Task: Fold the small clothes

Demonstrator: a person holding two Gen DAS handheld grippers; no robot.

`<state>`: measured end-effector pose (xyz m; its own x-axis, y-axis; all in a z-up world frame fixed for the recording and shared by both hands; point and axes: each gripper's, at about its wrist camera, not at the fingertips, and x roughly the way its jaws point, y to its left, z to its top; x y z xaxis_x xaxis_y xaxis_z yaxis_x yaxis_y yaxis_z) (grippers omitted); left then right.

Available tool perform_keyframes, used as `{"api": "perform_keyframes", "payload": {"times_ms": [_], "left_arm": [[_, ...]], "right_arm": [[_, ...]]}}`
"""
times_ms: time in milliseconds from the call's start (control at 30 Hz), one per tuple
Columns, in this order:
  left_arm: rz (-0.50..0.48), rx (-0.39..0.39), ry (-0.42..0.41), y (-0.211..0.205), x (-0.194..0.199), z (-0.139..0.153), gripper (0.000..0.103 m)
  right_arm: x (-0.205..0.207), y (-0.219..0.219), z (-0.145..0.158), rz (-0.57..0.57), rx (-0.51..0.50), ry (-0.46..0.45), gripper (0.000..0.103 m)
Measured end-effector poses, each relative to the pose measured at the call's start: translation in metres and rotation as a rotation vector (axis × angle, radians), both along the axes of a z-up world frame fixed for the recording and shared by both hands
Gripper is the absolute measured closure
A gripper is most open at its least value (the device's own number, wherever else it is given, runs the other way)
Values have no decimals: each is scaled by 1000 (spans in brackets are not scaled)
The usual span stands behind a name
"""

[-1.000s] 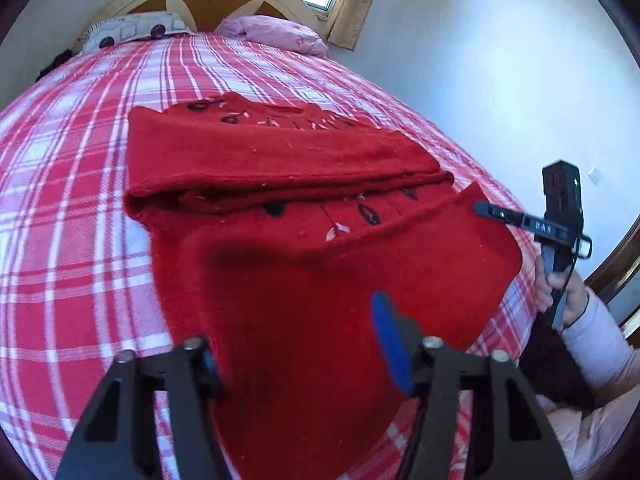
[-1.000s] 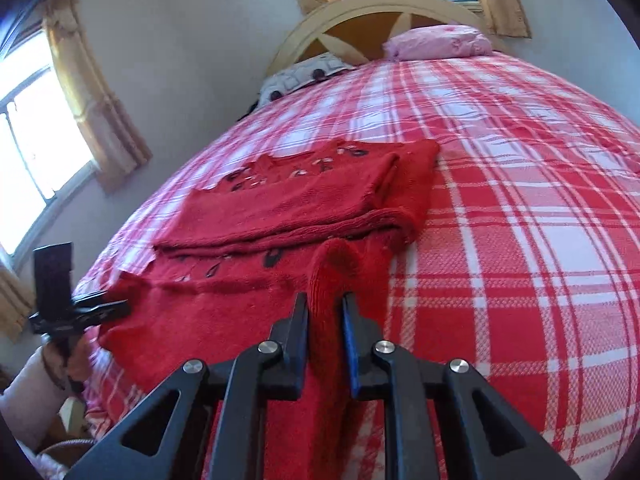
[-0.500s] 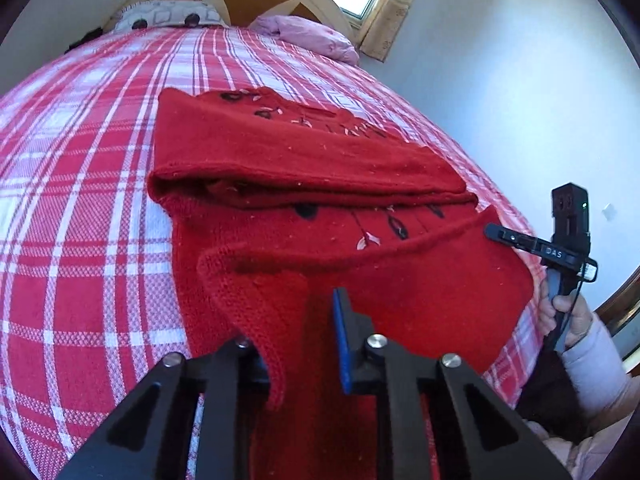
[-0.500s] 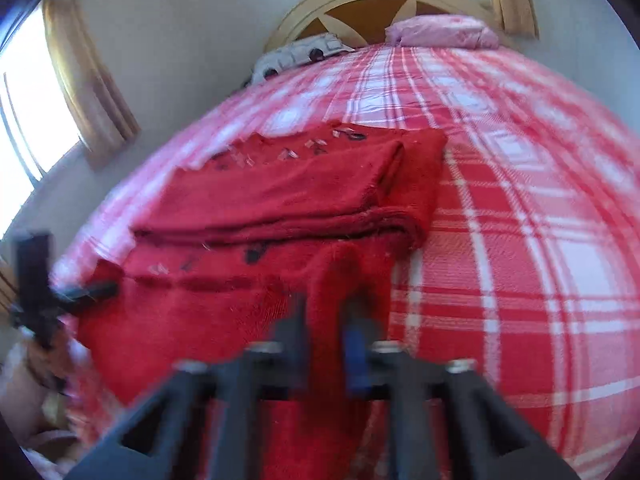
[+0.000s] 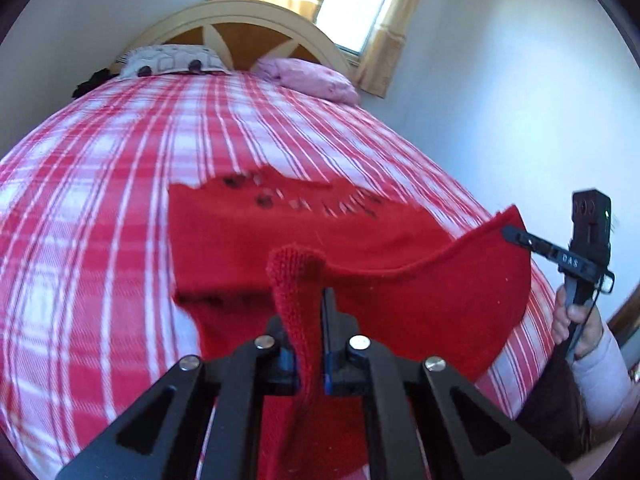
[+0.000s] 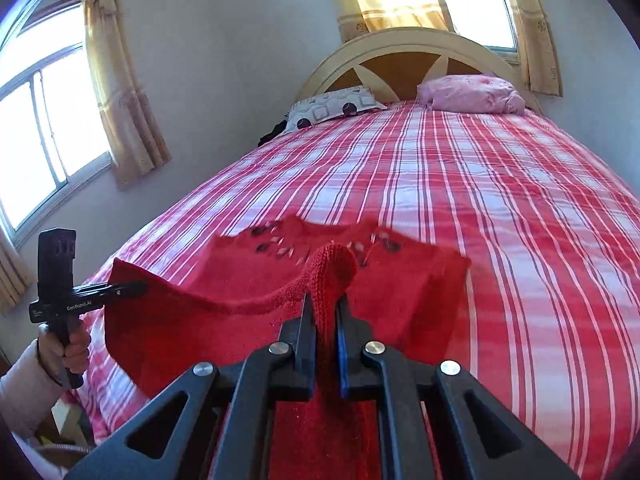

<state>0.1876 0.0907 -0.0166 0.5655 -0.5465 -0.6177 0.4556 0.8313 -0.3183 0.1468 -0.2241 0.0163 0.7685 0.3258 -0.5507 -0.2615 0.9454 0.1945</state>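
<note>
A red knit sweater (image 5: 400, 292) with a small dark and white pattern lies partly folded on the plaid bed (image 5: 100, 220). My left gripper (image 5: 306, 320) is shut on one corner of its near hem, lifted off the bed. My right gripper (image 6: 324, 320) is shut on the other hem corner of the sweater (image 6: 260, 276). The hem hangs stretched between the two grippers above the folded part. The right gripper shows in the left wrist view (image 5: 520, 236), and the left gripper shows in the right wrist view (image 6: 132, 289).
The bed has a red and white plaid cover (image 6: 500, 208), a wooden headboard (image 6: 404, 56), a patterned pillow (image 6: 332, 108) and a pink pillow (image 6: 472, 94). Curtained windows (image 6: 40, 120) are on the walls. The bed's edges drop off at both sides.
Both grippers have lifted the near hem off the bed and carried it up and forward over the folded part. The left gripper went from open to shut on the hem.
</note>
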Motion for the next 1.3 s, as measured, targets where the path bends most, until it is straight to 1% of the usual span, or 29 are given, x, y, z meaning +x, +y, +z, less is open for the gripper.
{"api": "perform_keyframes", "payload": {"times_ms": [67, 100, 167, 233, 267, 333, 367, 400, 467, 567, 600, 633, 667, 700, 767, 867, 933, 967, 1033, 1067, 1100, 1133, 1167, 1233, 1300], "left_arm": [[40, 16, -12, -2, 24, 7, 96], [70, 20, -12, -2, 41, 12, 96], [107, 13, -5, -1, 64, 15, 96], [153, 10, -2, -2, 98, 20, 96], [162, 10, 1, -4, 108, 18, 96], [192, 2, 13, -8, 140, 15, 96], [210, 1, 26, -11, 157, 11, 96], [227, 2, 33, -13, 165, 7, 96], [246, 20, 57, -18, 185, -6, 96], [276, 88, 127, -29, 212, -42, 96], [284, 109, 146, -29, 215, -52, 96], [293, 137, 163, -31, 217, -62, 96], [297, 164, 180, -32, 221, -73, 95], [299, 177, 188, -33, 221, -81, 93], [312, 175, 167, -30, 217, -77, 88], [319, 203, 167, -32, 217, -79, 87], [316, 218, 166, -34, 216, -74, 85], [316, 227, 167, -33, 215, -70, 83], [339, 263, 146, -30, 209, -53, 63], [339, 261, 111, -23, 200, -42, 57], [336, 260, 83, -18, 193, -34, 42], [338, 273, 52, -12, 180, -24, 30], [344, 294, 23, -9, 168, -16, 27], [348, 329, -24, -3, 135, -6, 27], [332, 321, -14, -2, 114, -8, 27]], "right_arm": [[29, -4, 5, -19, -21, 4, 96], [42, -8, 8, -28, -23, 1, 96], [71, -12, 17, -57, -51, -17, 96], [95, -17, 21, -95, -80, -36, 96], [109, -19, 22, -116, -88, -42, 96], [139, -21, 16, -171, -116, -47, 96], [151, -21, 11, -188, -133, -42, 96], [161, -21, 5, -203, -151, -34, 96], [184, -21, -17, -231, -184, 13, 96], [206, -20, -67, -263, -253, 123, 96], [209, -22, -78, -258, -253, 158, 96], [216, -25, -91, -252, -249, 216, 96], [217, -27, -96, -251, -243, 241, 95], [218, -31, -96, -250, -223, 243, 95], [220, -36, -96, -242, -195, 254, 95], [219, -40, -95, -235, -156, 262, 94], [215, -48, -87, -233, -82, 272, 93], [205, -54, -77, -254, -25, 239, 93], [169, -74, -50, -321, 122, 111, 93], [146, -81, -38, -353, 158, 54, 93], [127, -81, -30, -379, 140, 28, 93], [116, -76, -26, -382, 115, 22, 93], [99, -68, -23, -354, 85, 19, 93], [76, -51, -26, -288, 51, 31, 93], [53, -32, -39, -227, 11, 70, 93]]}}
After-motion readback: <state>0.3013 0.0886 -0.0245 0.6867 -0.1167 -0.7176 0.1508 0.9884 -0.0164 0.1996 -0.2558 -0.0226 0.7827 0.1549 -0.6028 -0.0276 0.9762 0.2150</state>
